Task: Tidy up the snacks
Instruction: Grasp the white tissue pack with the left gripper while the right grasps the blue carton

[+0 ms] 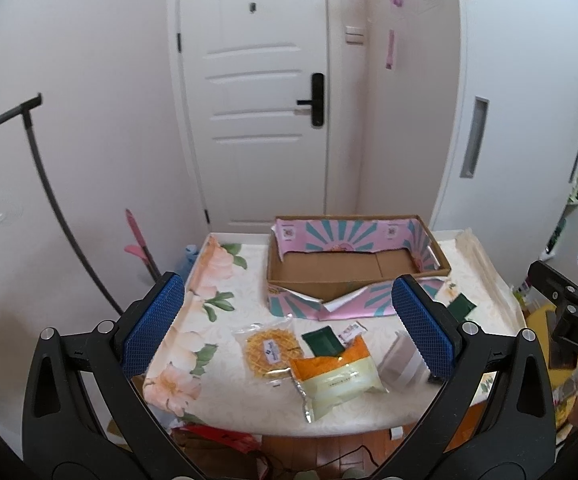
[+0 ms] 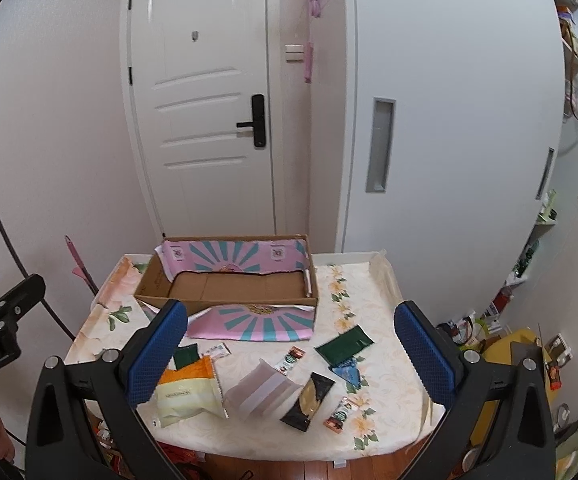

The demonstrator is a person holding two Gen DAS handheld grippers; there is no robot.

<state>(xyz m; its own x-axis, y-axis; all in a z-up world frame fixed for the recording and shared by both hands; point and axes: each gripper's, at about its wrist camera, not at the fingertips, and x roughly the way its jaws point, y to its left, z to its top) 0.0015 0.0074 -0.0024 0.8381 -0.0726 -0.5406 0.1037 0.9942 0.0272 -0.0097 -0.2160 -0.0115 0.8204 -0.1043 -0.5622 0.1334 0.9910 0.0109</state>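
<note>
In the left wrist view, the left gripper (image 1: 289, 332) is held up in the air, near the front edge of the table (image 1: 225, 400), and looks down at it. Its two blue fingers (image 1: 155, 322) are wide apart and hold nothing. Between them lie the snacks: a yellow round snack (image 1: 267, 350), an orange and white bag (image 1: 337, 380), a dark green pack (image 1: 323, 342) and a pale pink pack (image 1: 401, 364). The right finger hides part of the pink pack. The box (image 1: 353, 268) sits open at the back of the table. In the right wrist view, the right gripper (image 2: 291, 354) also hangs above the near edge of the table (image 2: 389, 408). Its fingers (image 2: 425, 352) are wide apart and touch nothing. Between them lie the orange and white bag (image 2: 187, 394), the pink pack (image 2: 261, 392), a black and gold pack (image 2: 309, 400), a green pack (image 2: 343, 344), a blue pack (image 2: 347, 372) and small bars (image 2: 339, 418). The left finger covers part of the bag. The words on the packs are too small to read. The box (image 2: 229, 284) is behind them.
</note>
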